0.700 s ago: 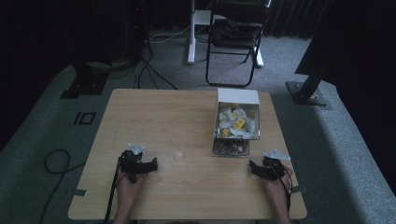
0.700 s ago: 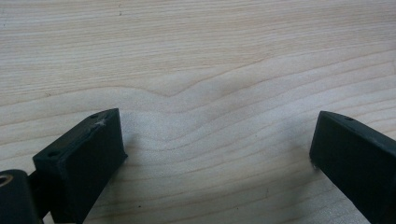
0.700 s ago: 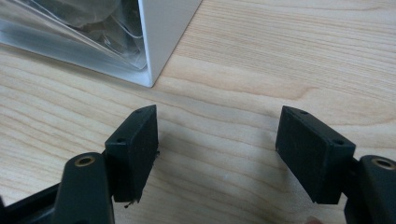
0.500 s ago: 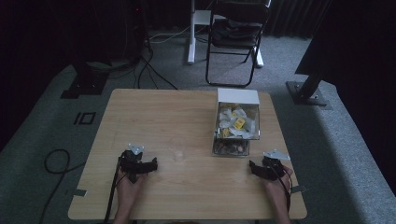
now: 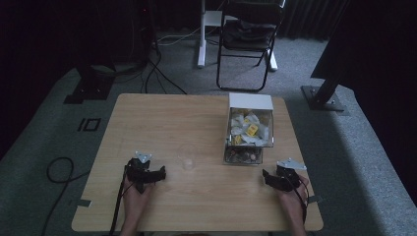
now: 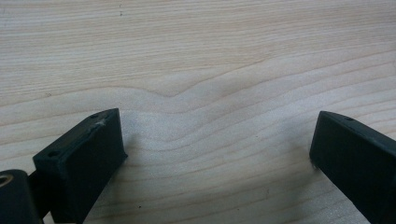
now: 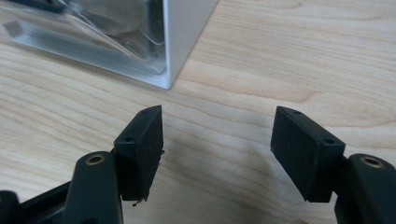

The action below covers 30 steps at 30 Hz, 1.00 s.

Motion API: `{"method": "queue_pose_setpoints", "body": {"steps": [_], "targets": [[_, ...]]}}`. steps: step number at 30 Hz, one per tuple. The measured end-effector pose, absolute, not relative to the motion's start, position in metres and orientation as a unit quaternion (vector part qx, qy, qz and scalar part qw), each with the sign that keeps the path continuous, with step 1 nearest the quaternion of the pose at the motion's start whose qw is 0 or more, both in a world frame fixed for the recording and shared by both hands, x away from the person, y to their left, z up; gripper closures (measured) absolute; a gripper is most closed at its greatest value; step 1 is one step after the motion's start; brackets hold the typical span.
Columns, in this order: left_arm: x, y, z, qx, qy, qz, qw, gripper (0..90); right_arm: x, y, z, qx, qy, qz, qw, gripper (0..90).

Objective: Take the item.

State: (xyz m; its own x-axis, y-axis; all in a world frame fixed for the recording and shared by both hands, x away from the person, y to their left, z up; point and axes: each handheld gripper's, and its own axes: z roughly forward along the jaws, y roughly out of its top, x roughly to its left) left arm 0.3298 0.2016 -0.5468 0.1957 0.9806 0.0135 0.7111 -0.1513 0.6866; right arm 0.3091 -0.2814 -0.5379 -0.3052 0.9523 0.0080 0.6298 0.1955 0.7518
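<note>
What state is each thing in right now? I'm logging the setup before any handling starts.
Left hand-held gripper: open, empty, low over bare wood.
Right hand-held gripper: open, empty, jaws near the box's corner.
Clear box: upright on the table, holding white and yellow packets.
Clear cup: upright, looks empty, untouched between the grippers.
Folding chair: unfolded, standing beyond the table.

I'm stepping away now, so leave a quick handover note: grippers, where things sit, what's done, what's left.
Left gripper: open, empty, low over bare table, near edge.
Right gripper: open, empty, just short of the box corner.
Clear cup: upright mid-table, between the grippers, looks empty.
Box: right of the cup, holds packets.
Done: nothing visibly moved or held.
Left: likely everything; neither box nor cup is gripped.
</note>
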Motion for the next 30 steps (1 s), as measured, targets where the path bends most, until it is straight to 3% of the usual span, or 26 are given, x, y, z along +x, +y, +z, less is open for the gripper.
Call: {"method": "queue_pose_setpoints", "body": {"steps": [30], "targets": [[0.329, 0.201, -0.547, 0.721, 0.586, 0.239, 0.283, 3.6, 0.287, -0.268, -0.502, 0.488, 0.731, 0.397, 0.264, 37.2]]}}
